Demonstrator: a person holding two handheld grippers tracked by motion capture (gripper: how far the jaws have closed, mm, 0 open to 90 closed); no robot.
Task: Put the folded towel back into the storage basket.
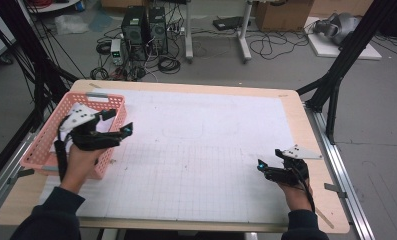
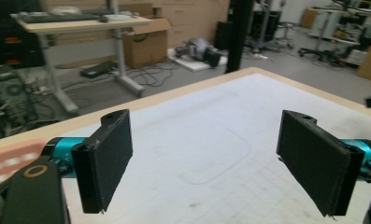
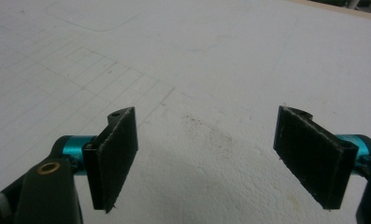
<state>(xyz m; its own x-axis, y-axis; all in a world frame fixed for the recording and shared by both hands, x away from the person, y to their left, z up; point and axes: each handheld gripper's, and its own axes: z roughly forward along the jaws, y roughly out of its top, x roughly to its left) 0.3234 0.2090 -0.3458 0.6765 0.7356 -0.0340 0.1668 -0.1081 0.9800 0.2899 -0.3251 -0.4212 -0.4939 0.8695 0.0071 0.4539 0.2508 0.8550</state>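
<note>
left hand-held gripper (image 1: pixel 120 131) spread empty, high view adds pink basket (image 1: pixel 46 136), right hand-held gripper (image 1: pixel 264 167) spread

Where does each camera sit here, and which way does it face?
High view: above the person's side, looking down on the table; forearms, left gripper by the pink basket, right gripper.
Left gripper view: between open jaws, facing across the white mat toward the room.
Right gripper view: between open jaws, facing down at the mat.
Shared: the mat.

Grey floor (image 1: pixel 286 70) strewn with cables (image 1: pixel 271 47), computer towers (image 1: pixel 145 27), cardboard boxes (image 1: pixel 282 15)
</note>
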